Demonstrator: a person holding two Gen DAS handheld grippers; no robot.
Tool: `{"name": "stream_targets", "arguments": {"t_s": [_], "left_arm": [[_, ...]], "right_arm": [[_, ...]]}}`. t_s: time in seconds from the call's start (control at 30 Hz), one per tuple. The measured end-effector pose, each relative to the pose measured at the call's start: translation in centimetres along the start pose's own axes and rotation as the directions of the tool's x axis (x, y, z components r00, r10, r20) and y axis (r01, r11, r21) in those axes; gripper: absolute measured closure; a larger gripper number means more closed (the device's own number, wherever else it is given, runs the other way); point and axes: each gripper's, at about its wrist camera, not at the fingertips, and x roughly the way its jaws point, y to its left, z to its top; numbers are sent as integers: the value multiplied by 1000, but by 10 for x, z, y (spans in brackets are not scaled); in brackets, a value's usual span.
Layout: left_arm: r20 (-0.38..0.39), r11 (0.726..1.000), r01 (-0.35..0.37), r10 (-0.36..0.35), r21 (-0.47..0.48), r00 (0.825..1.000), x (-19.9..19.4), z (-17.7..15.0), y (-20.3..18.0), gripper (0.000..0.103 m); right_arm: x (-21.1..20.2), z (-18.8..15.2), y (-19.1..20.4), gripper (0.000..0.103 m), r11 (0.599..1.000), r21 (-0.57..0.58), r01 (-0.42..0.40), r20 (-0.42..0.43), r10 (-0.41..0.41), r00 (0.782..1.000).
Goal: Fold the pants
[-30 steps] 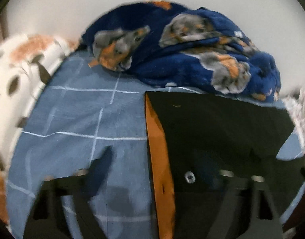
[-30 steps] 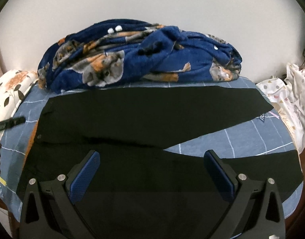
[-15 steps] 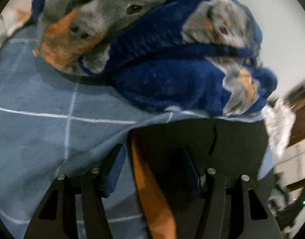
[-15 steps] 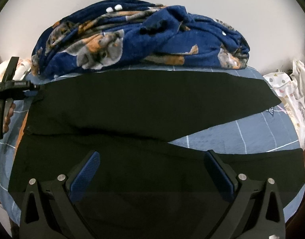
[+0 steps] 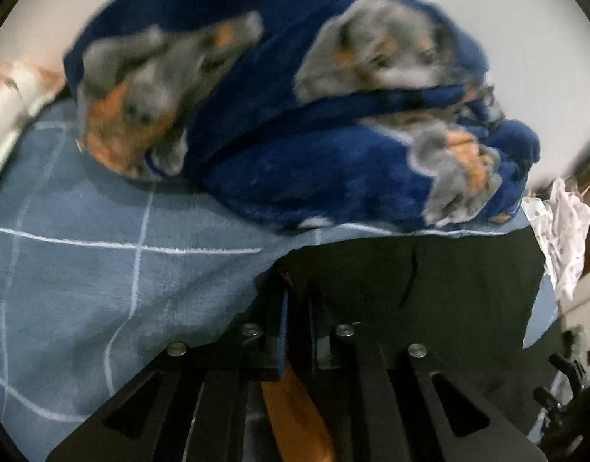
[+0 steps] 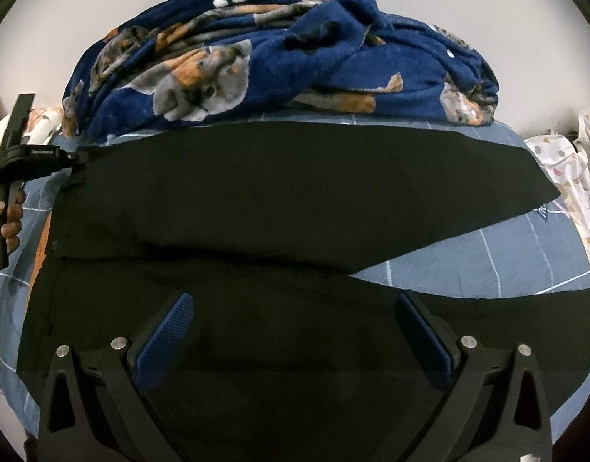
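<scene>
Black pants (image 6: 279, 200) with an orange waistband lining lie flat on the blue checked bedspread (image 6: 487, 261), waist to the left, legs spread to the right. My left gripper (image 5: 297, 308) is shut on the far waist corner of the pants (image 5: 429, 288); the orange lining (image 5: 295, 415) shows below its fingers. From the right wrist view the left gripper (image 6: 69, 158) sits at the pants' far left corner. My right gripper (image 6: 295, 331) is open and hovers over the near pant leg, holding nothing.
A bunched navy fleece blanket with dog print (image 6: 279, 61) lies along the wall behind the pants, also in the left wrist view (image 5: 314, 115). A leaf-print pillow (image 5: 10, 100) is at the left. White dotted cloth (image 6: 572, 177) lies at the right bed edge.
My left gripper moved forward to the far waist corner and closed on it. My right gripper stayed open and drifted a little nearer over the pants.
</scene>
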Motion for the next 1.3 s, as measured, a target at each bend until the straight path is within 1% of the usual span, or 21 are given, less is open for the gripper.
{"name": "stream_targets", "arguments": {"t_s": [0.07, 0.17, 0.23, 0.33, 0.43, 0.5, 0.53, 0.57, 0.6, 0.63, 0.73, 0.8, 0.83, 0.87, 0.9, 0.97, 1.03, 1.1, 1.17, 1.23, 1.3], "left_arm": [[83, 1000, 12, -14, 27, 996, -21, -5, -17, 95], [183, 997, 34, -47, 75, 982, -60, -15, -44, 95], [225, 991, 58, -84, 119, 971, -85, -31, -64, 95], [253, 986, 78, -114, 148, 961, -112, -57, -82, 95], [266, 984, 111, -144, 137, 953, -133, -89, -96, 95], [264, 984, 125, -155, 125, 952, -141, -106, -104, 95], [260, 984, 131, -159, 122, 953, -145, -116, -108, 95], [257, 984, 127, -155, 123, 954, -148, -126, -112, 95], [254, 985, 126, -153, 120, 955, -150, -134, -114, 95], [247, 985, 138, -161, 107, 956, -152, -143, -116, 95], [223, 986, 155, -166, 67, 961, -153, -159, -117, 95], [201, 984, 172, -176, 35, 964, -151, -168, -115, 95], [191, 985, 170, -172, 26, 967, -150, -171, -114, 94], [187, 986, 162, -164, 25, 968, -149, -174, -114, 94], [180, 987, 158, -159, 23, 971, -148, -176, -113, 94], [166, 989, 149, -150, 16, 975, -147, -179, -112, 94], [162, 992, 128, -129, 18, 978, -151, -182, -109, 94], [154, 993, 117, -118, 17, 981, -154, -184, -104, 94], [137, 995, 104, -105, 15, 985, -160, -190, -99, 93], [111, 996, 92, -94, 18, 989, -162, -198, -95, 93], [78, 997, 76, -77, 21, 994, -163, -210, -93, 93]], "right_arm": [[0, 1, -3, 0, 1000, 8, 0, 1, 0, 1000], [0, 5, -12, 0, 999, 31, -21, 4, 21, 1000], [0, 14, -25, 0, 992, 78, -99, 9, 98, 995], [2, 32, -49, 0, 958, 173, -226, 29, 225, 974], [6, 57, -72, 0, 884, 281, -374, 75, 368, 927], [13, 75, -82, 0, 811, 335, -479, 107, 473, 875], [19, 83, -86, 0, 766, 370, -526, 111, 525, 844], [29, 90, -91, 2, 709, 416, -569, 116, 580, 807], [36, 95, -94, 3, 671, 449, -590, 120, 609, 784], [43, 100, -96, 6, 648, 476, -595, 119, 623, 773], [63, 115, -94, 18, 632, 499, -592, 88, 643, 761], [78, 119, -92, 32, 614, 520, -594, 66, 664, 745], [87, 119, -92, 53, 606, 539, -585, 50, 671, 740], [96, 119, -92, 84, 599, 558, -575, 29, 678, 734], [100, 117, -89, 93, 603, 558, -570, 12, 681, 732], [99, 110, -86, 94, 624, 537, -568, 11, 668, 744], [85, 98, -84, 96, 620, 506, -600, 47, 675, 736], [67, 80, -84, 96, 632, 474, -613, 65, 669, 740], [47, 55, -85, 96, 640, 457, -618, 85, 660, 747], [31, 28, -89, 96, 633, 458, -624, 102, 660, 745], [17, 1, -88, 96, 636, 461, -618, 100, 655, 749]]}}
